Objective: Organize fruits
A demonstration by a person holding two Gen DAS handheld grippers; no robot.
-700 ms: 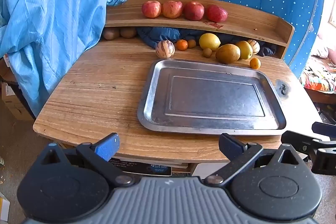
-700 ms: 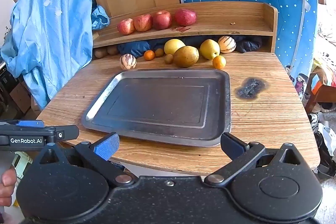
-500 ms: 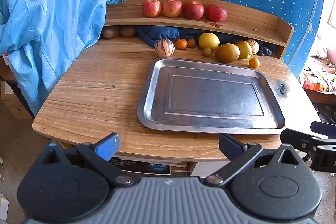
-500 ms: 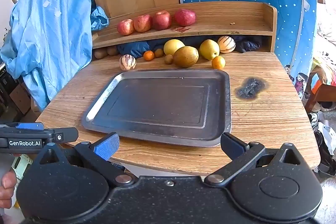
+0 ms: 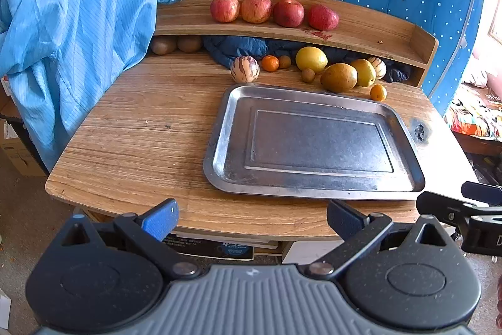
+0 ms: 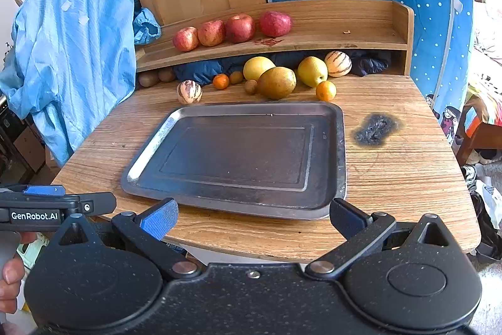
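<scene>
Hovering before the near edge of the wooden table, the left gripper and right gripper both have their jaws spread wide, holding and touching nothing. A bare metal tray lies on the table. Behind it sit loose fruits: a striped melon, a lemon, a brown pear and a small orange. Four red apples line the raised shelf.

Four apples, two oranges, two striped melons, one tray.
</scene>
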